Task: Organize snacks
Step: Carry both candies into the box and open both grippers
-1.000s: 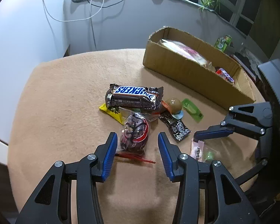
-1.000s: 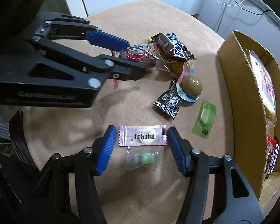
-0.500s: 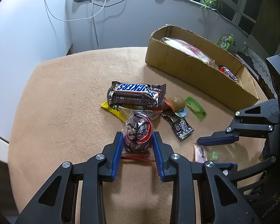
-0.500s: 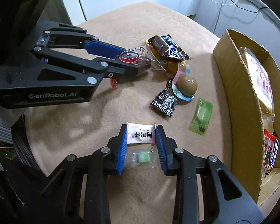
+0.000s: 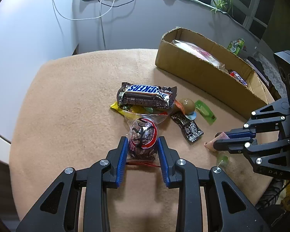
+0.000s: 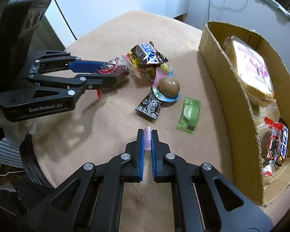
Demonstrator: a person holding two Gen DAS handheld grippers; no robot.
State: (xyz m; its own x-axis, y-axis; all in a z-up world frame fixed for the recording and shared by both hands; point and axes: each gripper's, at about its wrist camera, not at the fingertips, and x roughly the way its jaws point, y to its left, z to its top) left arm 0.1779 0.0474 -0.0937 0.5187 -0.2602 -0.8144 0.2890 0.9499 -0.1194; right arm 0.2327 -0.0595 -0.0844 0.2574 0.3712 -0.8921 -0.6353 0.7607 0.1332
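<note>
light, crinkly and soft: left gripper [image 5: 142, 147] clamped mid-body on the clear snack bag [image 5: 143, 137]; right gripper [image 6: 147, 135] pinching the thin pink sachet [image 6: 147, 133] edge-on, closing just now

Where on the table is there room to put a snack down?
The table is bare left of the Snickers bar, out to its edge, and behind it toward the wall. It is crowded in the middle, where the wrappers pile up between the bar and the cardboard box. The box's near end still shows bare floor.
</note>
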